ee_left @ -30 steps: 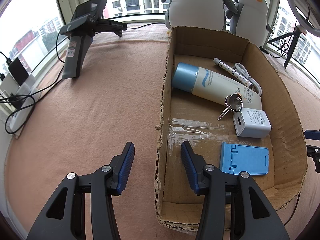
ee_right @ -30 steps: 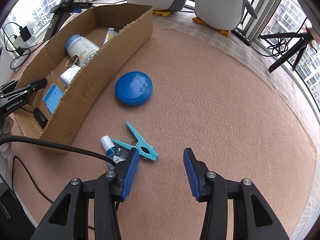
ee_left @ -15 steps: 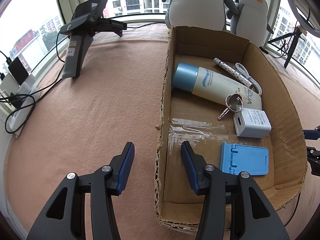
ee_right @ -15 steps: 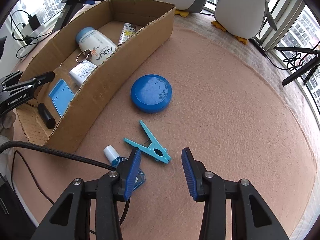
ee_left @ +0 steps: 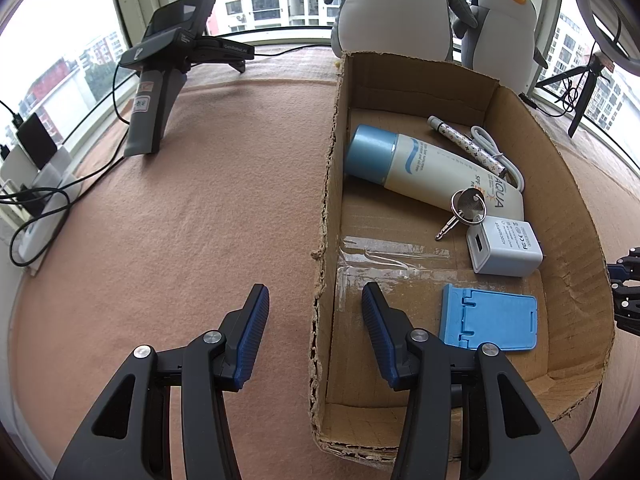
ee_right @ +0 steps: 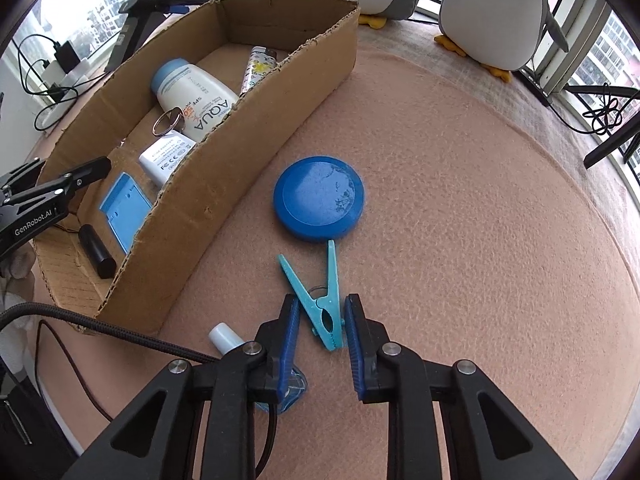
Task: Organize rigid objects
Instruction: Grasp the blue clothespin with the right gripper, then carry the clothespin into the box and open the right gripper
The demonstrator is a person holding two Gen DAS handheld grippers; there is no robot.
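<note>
A light blue clothespin point(ee_right: 332, 268) lies on the pink felt, its clamp end between the blue pads of my right gripper point(ee_right: 321, 299). Those jaws are closing and I see no pad pressing on it. Beyond it sits a round blue disc point(ee_right: 319, 197); a small white-capped bottle point(ee_right: 224, 336) lies partly under the left finger. My left gripper point(ee_left: 314, 292) hangs open astride the near left wall of the cardboard box point(ee_left: 326, 200), gripping nothing. Inside lie a lotion bottle point(ee_left: 420, 168), keyring point(ee_left: 466, 208), white charger point(ee_left: 504, 248), blue phone stand point(ee_left: 492, 320), pen point(ee_left: 464, 144) and black cylinder point(ee_right: 96, 252).
Two plush penguins point(ee_right: 492, 8) stand at the far edge by the windows. A spare gripper on a stand point(ee_left: 168, 64) and chargers with cables point(ee_left: 36, 184) sit to the left. A tripod point(ee_right: 612, 136) stands on the right. A black braided cable point(ee_right: 100, 324) crosses in front of the box.
My right gripper has shifted over the clothespin and its jaws have narrowed around it. The left gripper and the box contents have not moved.
</note>
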